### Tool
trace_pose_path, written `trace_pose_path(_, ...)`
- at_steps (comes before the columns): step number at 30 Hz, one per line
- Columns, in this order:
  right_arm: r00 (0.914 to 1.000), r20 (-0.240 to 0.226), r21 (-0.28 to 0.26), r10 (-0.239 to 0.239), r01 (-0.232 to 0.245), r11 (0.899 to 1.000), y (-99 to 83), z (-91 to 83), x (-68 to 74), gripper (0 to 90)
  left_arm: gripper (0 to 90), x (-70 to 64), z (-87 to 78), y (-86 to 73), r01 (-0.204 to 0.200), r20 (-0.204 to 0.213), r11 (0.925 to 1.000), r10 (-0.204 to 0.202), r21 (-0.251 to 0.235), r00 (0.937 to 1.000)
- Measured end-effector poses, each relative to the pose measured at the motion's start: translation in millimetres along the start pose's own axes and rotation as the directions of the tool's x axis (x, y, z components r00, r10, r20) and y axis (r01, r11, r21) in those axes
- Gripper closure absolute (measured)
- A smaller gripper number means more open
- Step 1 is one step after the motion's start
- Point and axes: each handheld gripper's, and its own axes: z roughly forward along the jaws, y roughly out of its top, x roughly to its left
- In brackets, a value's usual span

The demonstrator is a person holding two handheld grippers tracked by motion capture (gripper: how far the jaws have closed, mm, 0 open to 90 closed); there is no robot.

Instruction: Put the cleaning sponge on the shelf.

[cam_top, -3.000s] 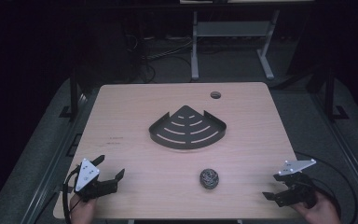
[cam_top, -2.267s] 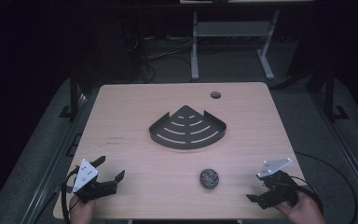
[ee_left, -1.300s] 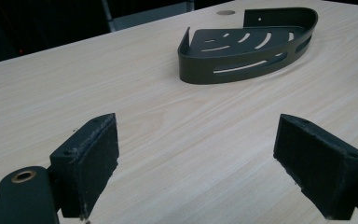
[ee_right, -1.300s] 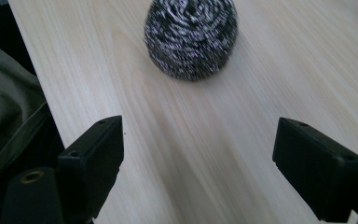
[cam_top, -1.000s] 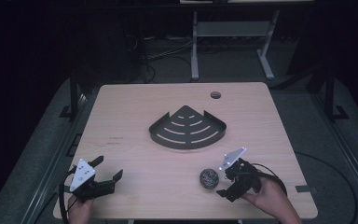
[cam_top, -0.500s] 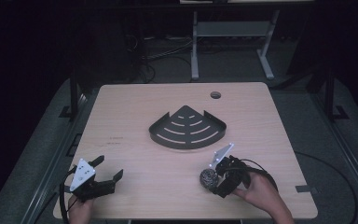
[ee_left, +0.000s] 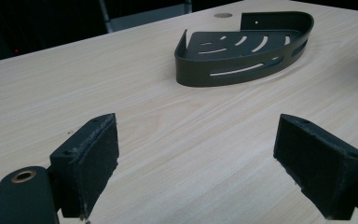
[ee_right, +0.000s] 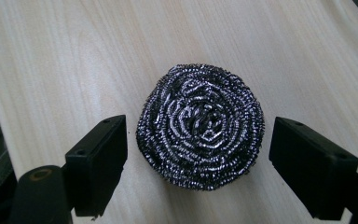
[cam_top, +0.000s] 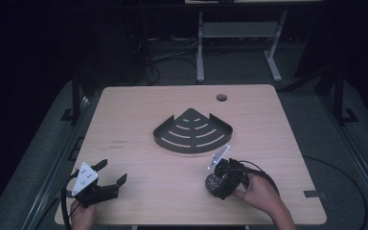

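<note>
Steel-wool scourer (ee_right: 200, 126) on the pale wood worktop (cam_top: 139, 110), toward five o'clock, just below the black slotted corner caddy (cam_top: 193, 131) at centre. Right gripper (ee_right: 198, 163) lowered over the scourer, fingers (ee_right: 101, 163) spread either side, narrow gaps showing, not yet pinching. Left gripper (cam_top: 108, 177) at seven o'clock, fingers (ee_left: 91, 161) spread wide over bare wood, caddy well ahead.

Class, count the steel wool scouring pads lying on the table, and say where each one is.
1. The scouring pad lies on the table near its front edge, between the open jaws of the right hand-held gripper.
</note>
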Motion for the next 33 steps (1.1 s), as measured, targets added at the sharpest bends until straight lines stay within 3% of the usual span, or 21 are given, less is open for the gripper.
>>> trace_pose_path(6,1.0,0.009,0.031,0.0,0.0,1.0,2.3,6.8,-1.1,22.5,13.2,-0.1,-0.6,0.2,0.007,0.004,1.0,-0.007,-0.005,1.0)
trace_pose_path(16,1.0,-0.004,0.031,-0.004,0.004,1.0,4.4,7.0,-0.9,30.3,13.2,1.1,-1.8,0.4,0.016,0.003,0.9998,-0.016,-0.011,0.9999)
trace_pose_path(33,1.0,-0.005,-0.019,-0.002,0.002,1.0,16.2,-18.6,-8.3,31.5,13.2,1.0,-2.4,1.0,0.027,0.007,0.9995,-0.027,-0.018,0.9996)
